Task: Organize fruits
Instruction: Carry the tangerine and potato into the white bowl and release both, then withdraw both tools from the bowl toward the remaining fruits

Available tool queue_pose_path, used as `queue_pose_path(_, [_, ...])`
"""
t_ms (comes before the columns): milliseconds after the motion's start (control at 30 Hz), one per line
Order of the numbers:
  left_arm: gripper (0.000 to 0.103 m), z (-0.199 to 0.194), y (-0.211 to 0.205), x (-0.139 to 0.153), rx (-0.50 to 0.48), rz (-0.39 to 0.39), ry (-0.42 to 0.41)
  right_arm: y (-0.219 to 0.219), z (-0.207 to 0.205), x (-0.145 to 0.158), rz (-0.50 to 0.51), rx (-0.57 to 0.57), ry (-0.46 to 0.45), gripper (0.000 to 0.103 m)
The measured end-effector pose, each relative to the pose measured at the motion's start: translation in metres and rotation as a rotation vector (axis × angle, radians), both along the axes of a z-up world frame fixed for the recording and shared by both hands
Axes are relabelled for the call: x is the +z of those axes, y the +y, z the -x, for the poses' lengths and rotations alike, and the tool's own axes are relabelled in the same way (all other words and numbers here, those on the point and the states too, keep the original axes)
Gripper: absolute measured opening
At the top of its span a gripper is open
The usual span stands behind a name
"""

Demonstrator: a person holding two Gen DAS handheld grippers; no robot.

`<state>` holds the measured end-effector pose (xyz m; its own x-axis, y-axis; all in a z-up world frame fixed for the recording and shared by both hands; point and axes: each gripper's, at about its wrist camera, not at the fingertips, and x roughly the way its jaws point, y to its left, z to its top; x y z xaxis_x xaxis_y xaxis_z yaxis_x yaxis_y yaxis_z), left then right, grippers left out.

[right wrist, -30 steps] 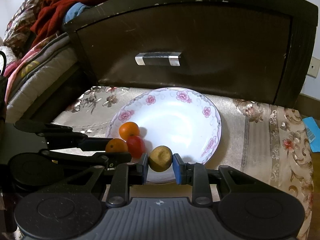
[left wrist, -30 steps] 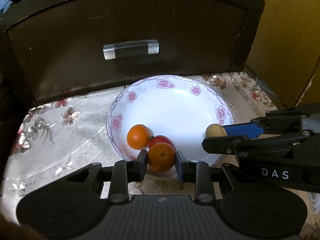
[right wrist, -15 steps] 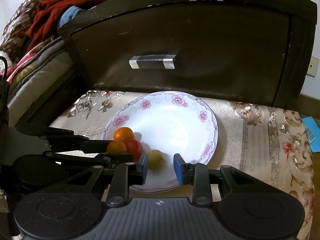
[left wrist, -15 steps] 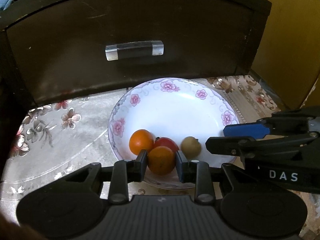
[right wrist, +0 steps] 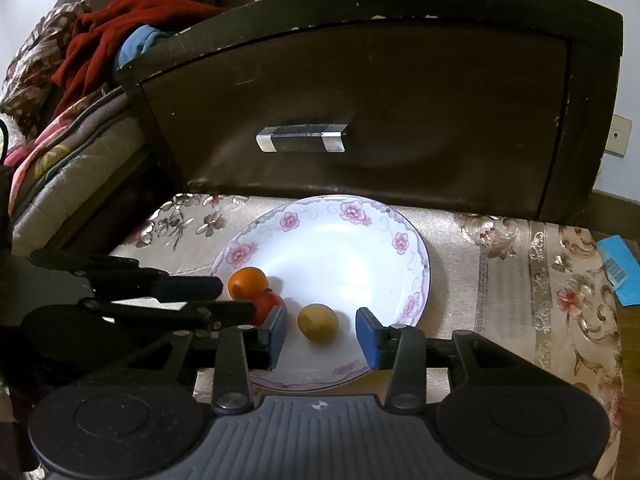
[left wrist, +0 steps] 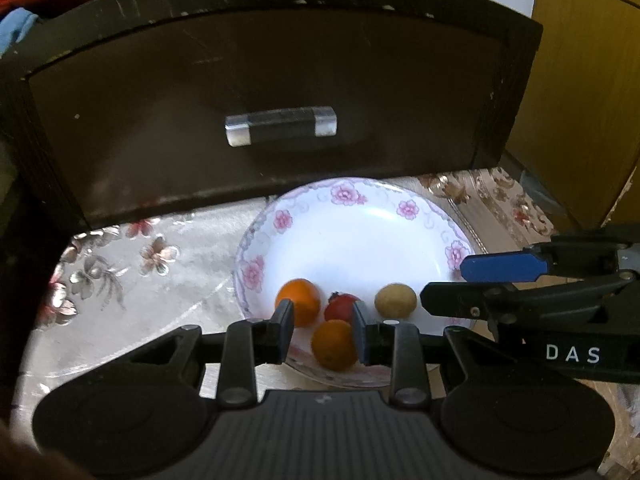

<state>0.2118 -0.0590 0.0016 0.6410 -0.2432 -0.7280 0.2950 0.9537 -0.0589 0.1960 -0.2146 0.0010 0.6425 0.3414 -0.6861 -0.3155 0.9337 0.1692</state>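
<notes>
- The right gripper [right wrist: 322,322] is standing moderately wide; its jaws have just been opening, and the yellow-brown fruit [right wrist: 318,322] clamped a second ago is now lying loose between the pads on the flowered plate [right wrist: 352,256].
- The left gripper [left wrist: 323,330] is staying narrow. Its orange [left wrist: 334,344] is sitting lower than before, on the plate's near rim, with a gap showing at the left pad.
- A second orange [left wrist: 298,300] and a red fruit [left wrist: 340,306] are staying put beside it.
</notes>
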Motion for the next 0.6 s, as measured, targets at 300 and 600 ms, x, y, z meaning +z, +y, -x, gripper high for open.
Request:
queue_pose_path(300, [0.039,0.013,0.017,0.014,0.027,-0.003,-0.019,0.004,0.01,0.009,-0.008,0.008,-0.01,0.037])
queue_pose_path(600, [0.04,0.037,0.029,0.016,0.033,0.001,0.005,0.024,0.029,0.012,-0.005,0.072,0.001,0.039])
